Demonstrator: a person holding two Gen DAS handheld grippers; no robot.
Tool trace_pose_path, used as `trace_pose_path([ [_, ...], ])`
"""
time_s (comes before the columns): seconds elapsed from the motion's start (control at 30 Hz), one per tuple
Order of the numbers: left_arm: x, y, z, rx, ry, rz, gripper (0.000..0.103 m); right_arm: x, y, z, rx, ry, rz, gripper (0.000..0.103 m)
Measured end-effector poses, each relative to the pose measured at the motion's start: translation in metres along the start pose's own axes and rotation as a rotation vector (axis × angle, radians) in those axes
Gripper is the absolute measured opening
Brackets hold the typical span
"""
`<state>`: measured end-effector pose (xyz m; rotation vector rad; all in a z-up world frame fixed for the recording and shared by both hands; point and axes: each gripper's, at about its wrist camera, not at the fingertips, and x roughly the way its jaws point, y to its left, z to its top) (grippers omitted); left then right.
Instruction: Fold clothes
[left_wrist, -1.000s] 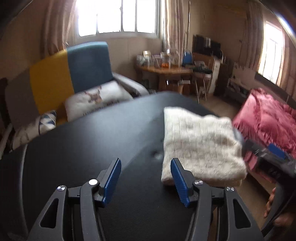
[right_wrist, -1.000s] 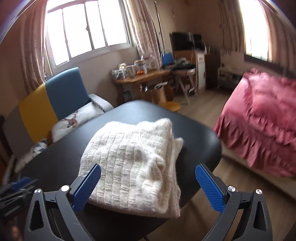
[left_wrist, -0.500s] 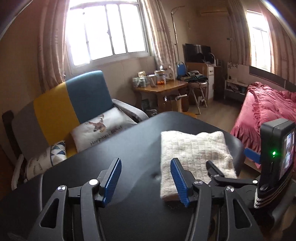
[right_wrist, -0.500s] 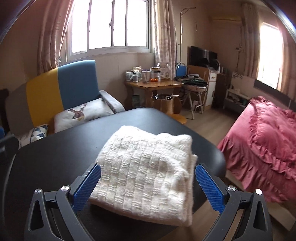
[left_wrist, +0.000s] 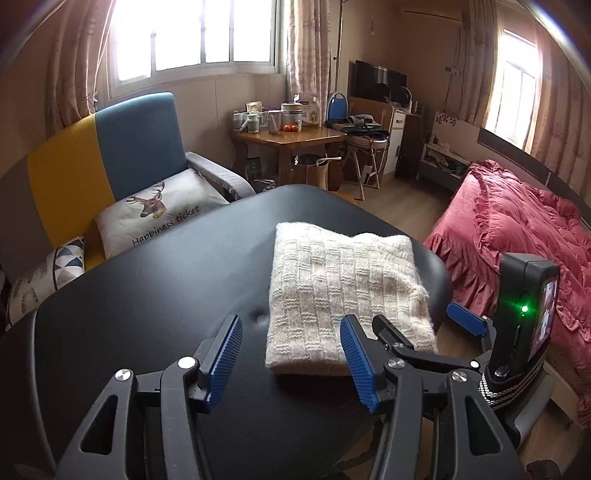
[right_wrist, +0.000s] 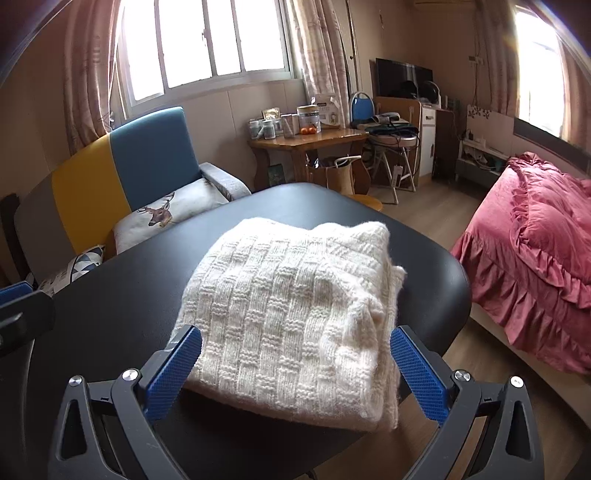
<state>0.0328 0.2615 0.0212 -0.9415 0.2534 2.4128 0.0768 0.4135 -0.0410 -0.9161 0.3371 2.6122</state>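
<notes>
A folded cream knit sweater (left_wrist: 347, 295) (right_wrist: 291, 306) lies on the right part of the round black table (left_wrist: 166, 295) (right_wrist: 122, 295). My left gripper (left_wrist: 291, 363) is open above the table, just left of the sweater's near edge. Its right pad (left_wrist: 358, 363) hangs over that edge without pressing on it. My right gripper (right_wrist: 295, 373) is open wide and straddles the sweater's near edge; the cloth lies between the blue pads (right_wrist: 419, 376). In the left wrist view the right gripper (left_wrist: 424, 325) reaches in at the sweater's near right corner. A piece of the left gripper (right_wrist: 18, 314) shows at the left border.
A sofa (left_wrist: 92, 162) with a yellow and blue back and a deer cushion (left_wrist: 159, 214) stands behind the table. A wooden side table (left_wrist: 291, 136) with jars is farther back. A red bed (left_wrist: 517, 229) is at the right, across a strip of floor from the table's right edge (right_wrist: 461, 288).
The left gripper has drawn back from the sweater, which now looks farther off, and the right gripper has come into its view. The right gripper has sunk closer over the sweater's near edge.
</notes>
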Motion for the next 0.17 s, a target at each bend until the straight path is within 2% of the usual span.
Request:
trace_pose_path([
  [0.17, -0.0077, -0.0033, -0.0019, 0.023, -0.071, 0.059, 0.056, 0.0045, 0.0064, -0.0026, -0.024, 0.015, -0.003, 0.103],
])
